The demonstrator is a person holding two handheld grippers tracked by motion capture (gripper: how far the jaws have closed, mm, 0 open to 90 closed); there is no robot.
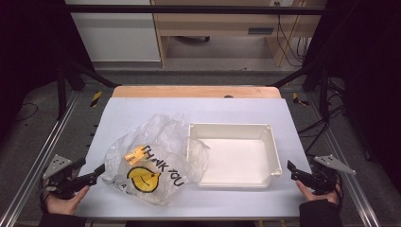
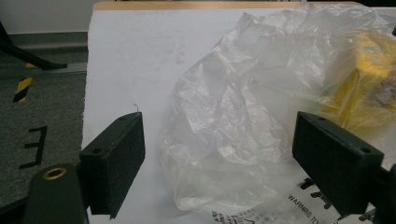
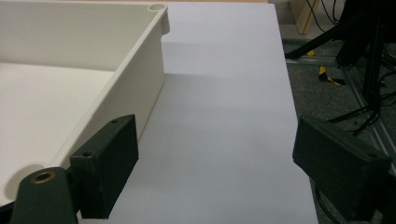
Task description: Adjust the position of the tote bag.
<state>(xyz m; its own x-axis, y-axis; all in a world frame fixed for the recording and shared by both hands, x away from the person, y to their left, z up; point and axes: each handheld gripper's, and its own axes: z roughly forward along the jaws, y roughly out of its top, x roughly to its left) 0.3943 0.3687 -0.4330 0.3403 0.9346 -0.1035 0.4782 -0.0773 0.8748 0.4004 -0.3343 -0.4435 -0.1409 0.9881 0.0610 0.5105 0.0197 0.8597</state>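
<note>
A: Looking first at the counter, white and smooth, with little friction to hold anything in place. Sliding looking likely for anything nudged sideways.

B: Then the tray, sitting right of centre, empty, its near right corner just beside the right claw. Risking a knock there: pushing in carelessly and shoving the tray off line, or clipping its wall instead of getting a jaw over it.

A: Then the bag, lying crumpled left of centre, its edge draping against the tray's left wall, something yellow showing inside. Being thin film, probably slipping or bunching between the jaws; snagging one layer and dragging the rest, maybe spilling the contents short of the tray.

B: Also tugging the tray along, with that film touching it.

A: Smallest last. Left claw standing released, jaws wide, gripping nothing, bag just ahead between them. Right claw likewise released, jaws spread over bare counter beside the tray.

B: Closing too early meaning catching air or a mere wrinkle.
</note>
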